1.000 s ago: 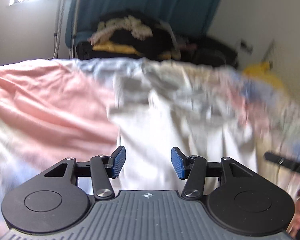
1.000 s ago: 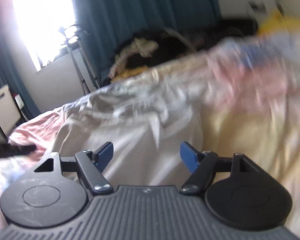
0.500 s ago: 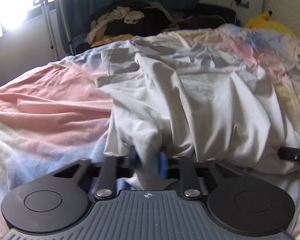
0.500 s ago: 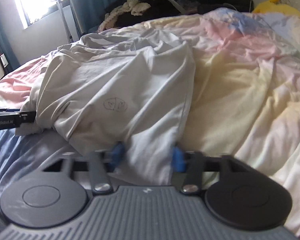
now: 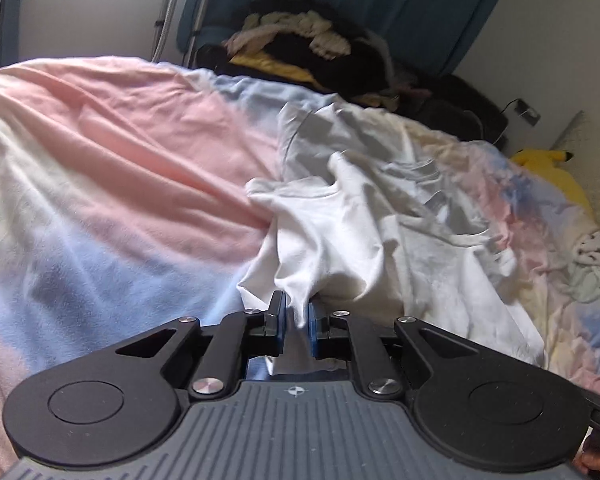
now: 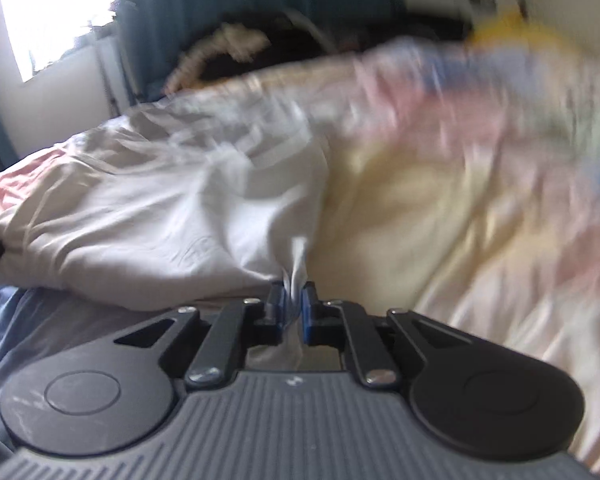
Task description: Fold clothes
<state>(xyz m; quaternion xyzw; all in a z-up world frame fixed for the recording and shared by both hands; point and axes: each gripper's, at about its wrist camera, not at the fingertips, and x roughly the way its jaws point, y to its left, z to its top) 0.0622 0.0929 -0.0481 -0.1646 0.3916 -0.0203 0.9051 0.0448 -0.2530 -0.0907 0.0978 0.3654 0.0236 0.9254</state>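
Both grippers, left [image 5: 296, 320] and right [image 6: 293, 304], are clenching the near hem of the white shirt [image 5: 340, 232] sprawling toward one o'clock across the bed [image 5: 120, 168]; they're best keeping tension even while lifting.

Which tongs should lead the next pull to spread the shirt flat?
Probably the left tongs: shut on the white shirt with bare bedspread beside them. The right tongs grip it too, but that view is blurred.
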